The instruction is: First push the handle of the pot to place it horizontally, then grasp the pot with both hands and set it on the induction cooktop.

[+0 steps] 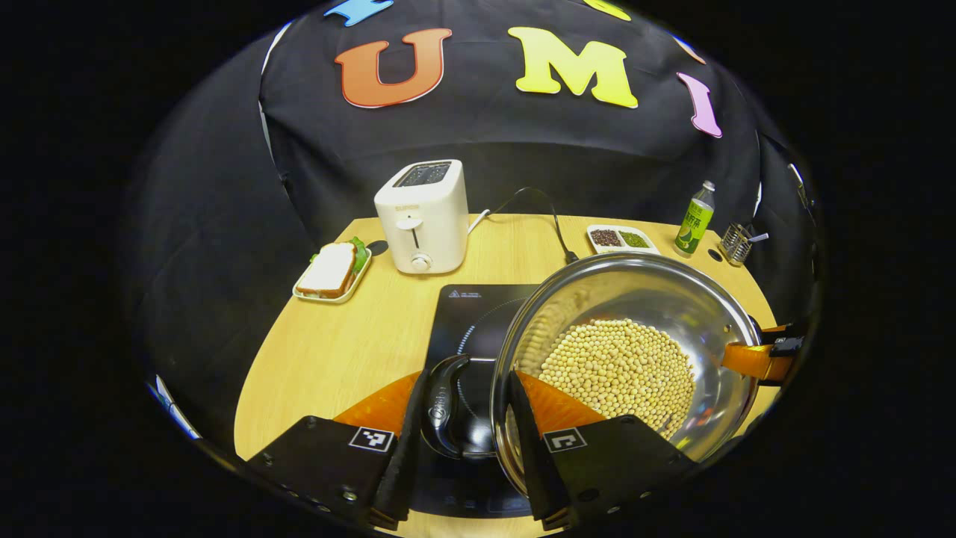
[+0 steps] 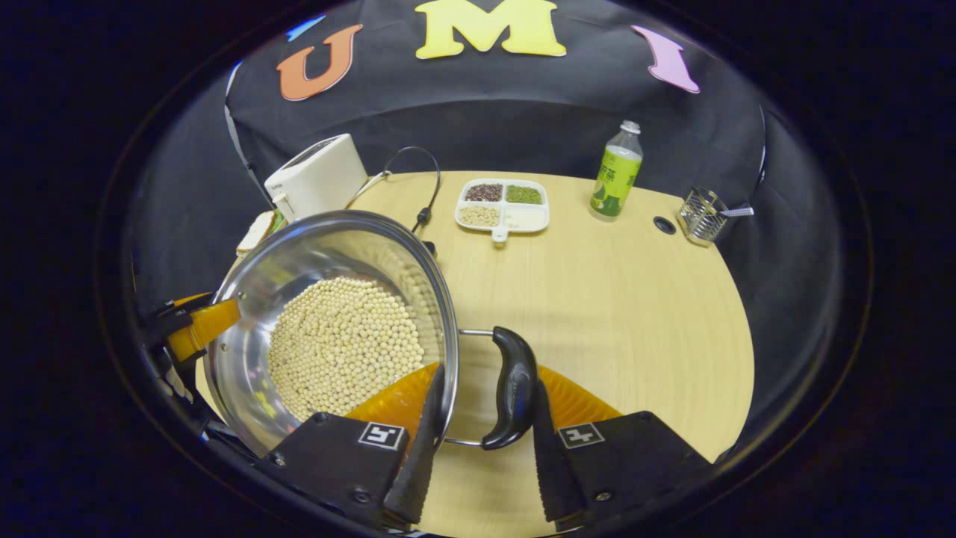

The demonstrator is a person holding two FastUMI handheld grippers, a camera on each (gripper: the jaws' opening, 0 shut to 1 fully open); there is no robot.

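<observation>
Two grippers, left gripper (image 1: 463, 441) and right gripper (image 2: 484, 441), jaws apparently clenched on pot (image 1: 627, 359) handles, cooktop (image 1: 467, 314) beneath.

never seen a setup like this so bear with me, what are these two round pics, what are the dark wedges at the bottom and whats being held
These are fisheye photos from cameras riding on two handheld claws; a person carries one in each hand.

In the left gripper view, the wedges at the bottom are the left claw, its fingers either side of one black pot handle. In the right gripper view, the right claw brackets the opposite handle, one finger inside the rim. I can't confirm that either is squeezing.

Between them is a steel pot of soybeans, partly above the black induction cooktop.

On the wooden table: a white toaster, a sandwich on a tray, a divided dish of beans, a green bottle and a wire holder.
</observation>
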